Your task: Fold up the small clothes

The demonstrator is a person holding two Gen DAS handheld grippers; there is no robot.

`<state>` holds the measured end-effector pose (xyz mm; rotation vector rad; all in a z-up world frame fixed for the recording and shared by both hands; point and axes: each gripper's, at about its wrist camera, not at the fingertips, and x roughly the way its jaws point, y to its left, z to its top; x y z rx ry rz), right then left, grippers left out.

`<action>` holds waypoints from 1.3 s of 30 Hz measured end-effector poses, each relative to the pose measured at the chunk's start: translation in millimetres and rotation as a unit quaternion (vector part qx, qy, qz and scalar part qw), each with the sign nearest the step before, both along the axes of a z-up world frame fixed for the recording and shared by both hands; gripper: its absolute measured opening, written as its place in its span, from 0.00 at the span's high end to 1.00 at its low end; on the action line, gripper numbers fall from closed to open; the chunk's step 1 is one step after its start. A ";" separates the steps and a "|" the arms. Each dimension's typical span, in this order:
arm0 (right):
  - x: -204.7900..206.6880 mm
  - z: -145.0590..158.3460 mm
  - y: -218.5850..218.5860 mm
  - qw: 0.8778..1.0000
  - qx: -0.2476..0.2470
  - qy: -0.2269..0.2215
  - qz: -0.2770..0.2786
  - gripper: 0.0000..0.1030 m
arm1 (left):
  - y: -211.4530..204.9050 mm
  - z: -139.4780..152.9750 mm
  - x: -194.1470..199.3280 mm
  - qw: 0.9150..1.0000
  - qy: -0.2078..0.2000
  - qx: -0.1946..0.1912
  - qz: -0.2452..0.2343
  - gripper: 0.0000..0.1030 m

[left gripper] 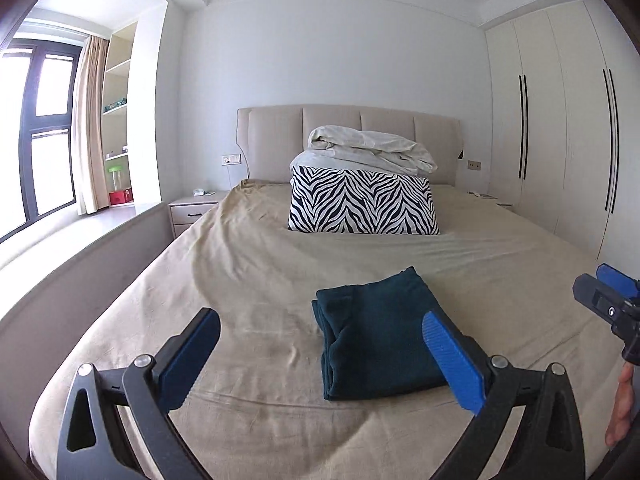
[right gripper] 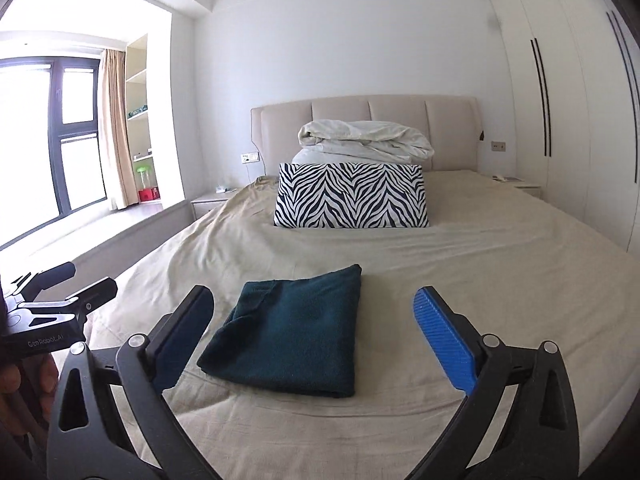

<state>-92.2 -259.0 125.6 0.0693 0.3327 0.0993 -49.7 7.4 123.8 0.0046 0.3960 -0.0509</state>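
- Left gripper (left gripper: 320,354): its 2 fingers (left gripper: 452,364) spread wide, nothing between the pads, raised clear of the bed.
- Right gripper (right gripper: 316,342): its 2 fingers (right gripper: 444,344) spread wide, pads bare, also clear of the bed.
- Folded dark teal garment (left gripper: 372,332): lies flat on the beige bed sheet (left gripper: 256,280) as a neat rectangle, layered fold edges visible on its left side. In the left wrist view it sits at 3 o'clock from frame centre, partly behind the right-hand blue pad. In the right wrist view it sits at 6 o'clock, between the 2 fingers but lower, not touched by either.
- Neither gripper touches the garment.
- Right gripper body also shows in the left wrist view at the 3 o'clock edge, with part of a hand (left gripper: 620,408) under it at 4 o'clock.
- Left gripper body shows in the right wrist view at the 8 o'clock edge.
- Zebra-print pillow (left gripper: 362,202): stands at the head of the bed, 12 o'clock from the garment, well apart from it.
- Crumpled white bedding (left gripper: 372,148): piled behind and above the pillow, against the padded headboard (left gripper: 272,136).
- Window (left gripper: 40,132) at 9 o'clock, wardrobe (left gripper: 560,120) at 2 o'clock.
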 end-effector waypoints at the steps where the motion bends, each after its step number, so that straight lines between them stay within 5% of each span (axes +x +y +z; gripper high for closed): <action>1: -8.8 2.4 4.3 1.000 0.002 0.006 0.004 0.01 | 0.9 0.5 -2.6 1.000 0.009 -0.006 0.001 0.00; 14: -42.4 -20.0 20.2 0.992 -0.001 0.117 -0.038 0.01 | -7.7 -29.6 -19.0 0.993 0.113 -0.005 0.027 0.00; 39: 1.4 -60.9 13.8 0.984 -0.006 0.173 -0.052 0.01 | -5.6 -64.0 8.5 0.989 0.142 0.000 0.036 0.00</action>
